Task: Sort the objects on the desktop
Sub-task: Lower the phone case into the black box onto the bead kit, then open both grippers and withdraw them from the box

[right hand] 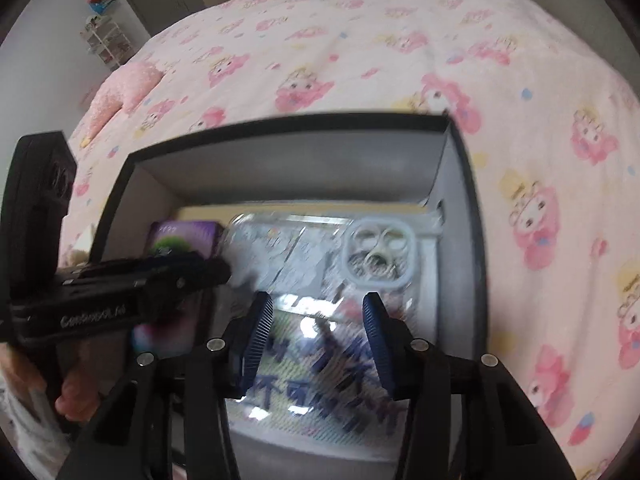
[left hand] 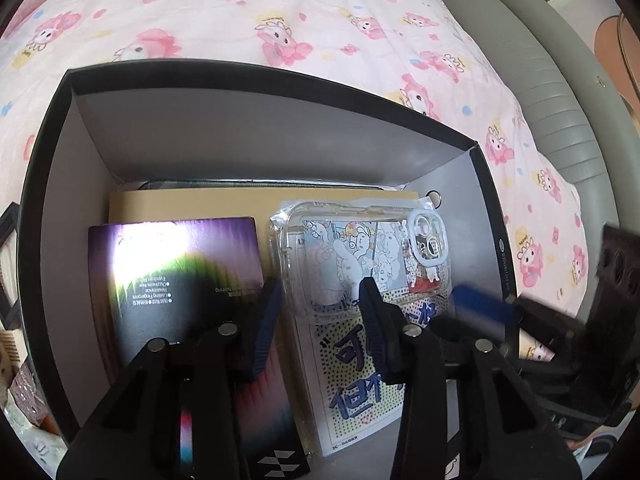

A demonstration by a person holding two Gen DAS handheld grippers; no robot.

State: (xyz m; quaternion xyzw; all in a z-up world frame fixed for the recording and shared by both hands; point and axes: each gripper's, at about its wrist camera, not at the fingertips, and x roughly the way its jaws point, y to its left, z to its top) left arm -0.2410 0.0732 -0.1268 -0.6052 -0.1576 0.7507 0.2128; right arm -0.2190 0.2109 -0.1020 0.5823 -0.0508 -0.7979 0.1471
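Note:
A black box with a pale grey inside (left hand: 256, 136) lies open on a pink cartoon bedspread; it also shows in the right wrist view (right hand: 304, 168). Inside lie a purple-and-black iridescent box (left hand: 168, 276), a clear phone case in plastic wrap (left hand: 360, 252) on a printed card with blue characters (left hand: 360, 380), and a tan flat box (left hand: 192, 204) beneath. My left gripper (left hand: 320, 292) is open and empty above the phone case's left side. My right gripper (right hand: 318, 308) is open and empty above the phone case (right hand: 332, 248) and card (right hand: 320, 368).
The pink bedspread (left hand: 280, 12) surrounds the box. A grey padded bed frame (left hand: 560, 92) runs along the right. A pink pillow (right hand: 120, 88) lies at the far left. A shelf (right hand: 104, 36) stands by the wall. The right gripper's body (left hand: 592, 320) sits by the box's right wall.

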